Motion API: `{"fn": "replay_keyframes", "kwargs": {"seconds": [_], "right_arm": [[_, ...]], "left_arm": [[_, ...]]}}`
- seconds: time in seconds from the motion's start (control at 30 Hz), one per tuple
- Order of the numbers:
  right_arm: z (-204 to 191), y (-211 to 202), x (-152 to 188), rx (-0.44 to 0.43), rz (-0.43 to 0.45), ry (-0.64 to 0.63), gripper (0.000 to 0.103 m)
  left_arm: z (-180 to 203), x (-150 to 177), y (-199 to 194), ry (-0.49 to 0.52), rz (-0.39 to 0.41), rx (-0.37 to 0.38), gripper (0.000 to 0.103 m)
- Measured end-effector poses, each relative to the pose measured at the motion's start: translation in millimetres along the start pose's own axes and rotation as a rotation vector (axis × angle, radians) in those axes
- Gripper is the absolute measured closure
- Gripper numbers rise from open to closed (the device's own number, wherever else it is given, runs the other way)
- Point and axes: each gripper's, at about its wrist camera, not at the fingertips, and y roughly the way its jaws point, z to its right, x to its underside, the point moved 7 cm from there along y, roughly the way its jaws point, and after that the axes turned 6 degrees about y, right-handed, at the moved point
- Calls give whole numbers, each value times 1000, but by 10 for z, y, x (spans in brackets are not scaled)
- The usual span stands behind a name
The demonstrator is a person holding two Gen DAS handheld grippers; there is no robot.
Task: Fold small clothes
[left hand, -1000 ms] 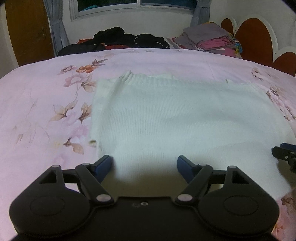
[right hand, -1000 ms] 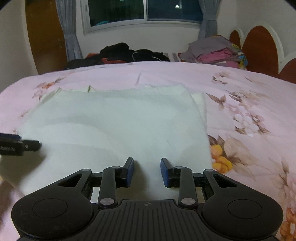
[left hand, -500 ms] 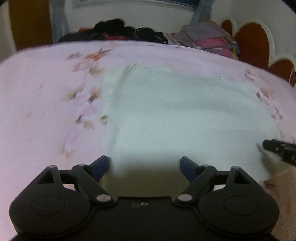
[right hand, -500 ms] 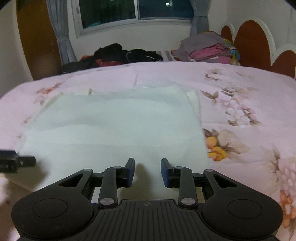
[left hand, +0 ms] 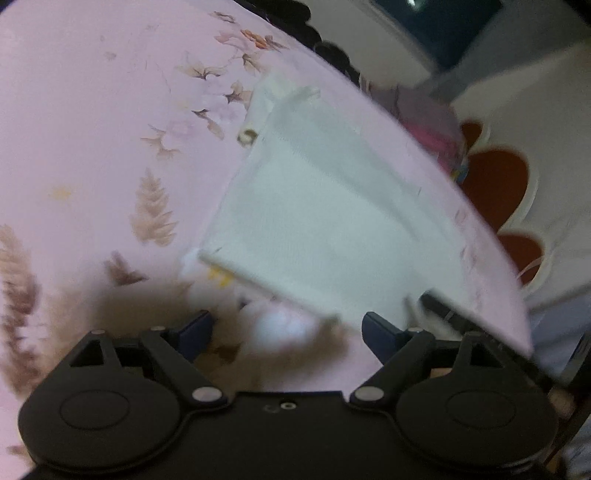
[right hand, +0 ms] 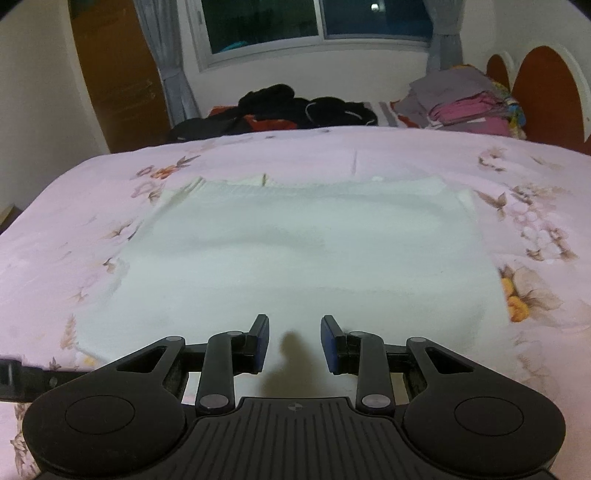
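Observation:
A white knit garment point(right hand: 303, 254) lies flat and folded on the pink floral bedspread point(right hand: 535, 177). My right gripper point(right hand: 293, 341) is open and empty, just above the garment's near edge. In the left wrist view the picture is tilted and blurred; the same garment point(left hand: 332, 221) lies ahead of my left gripper point(left hand: 288, 328), which is wide open and empty over the bedspread point(left hand: 92, 129) in front of the garment's near corner. Part of the left gripper point(right hand: 22, 376) shows at the left edge of the right wrist view.
A pile of dark clothes point(right hand: 280, 110) and a stack of folded grey and pink clothes point(right hand: 461, 103) lie at the far side of the bed. A scalloped brown headboard point(right hand: 546, 96) stands at the right. A window with curtains point(right hand: 317, 26) is behind.
My left gripper has swung left and rolled, so its view is tilted and it is off the garment's near corner. My right gripper has pulled back a little and stays open.

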Motion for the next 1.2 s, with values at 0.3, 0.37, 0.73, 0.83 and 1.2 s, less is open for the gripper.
{"fn": "replay_keyframes", "kwargs": {"seconds": [0.3, 0.37, 0.73, 0.83, 1.2], "right_arm": [[-39, 302, -183, 49, 30, -38, 72], [-43, 375, -258, 60, 48, -36, 72], [2, 658, -159, 125, 37, -64, 72], [-24, 670, -139, 123, 44, -107, 72], [817, 57, -418, 5, 116, 145, 72]], "left_arm": [[-12, -399, 386, -140, 242, 102, 25], [-61, -437, 426, -164, 265, 93, 48], [-92, -538, 440, -122, 297, 3, 95], [145, -583, 343, -9, 332, -39, 96], [1866, -539, 554, 451, 361, -6, 96]]}}
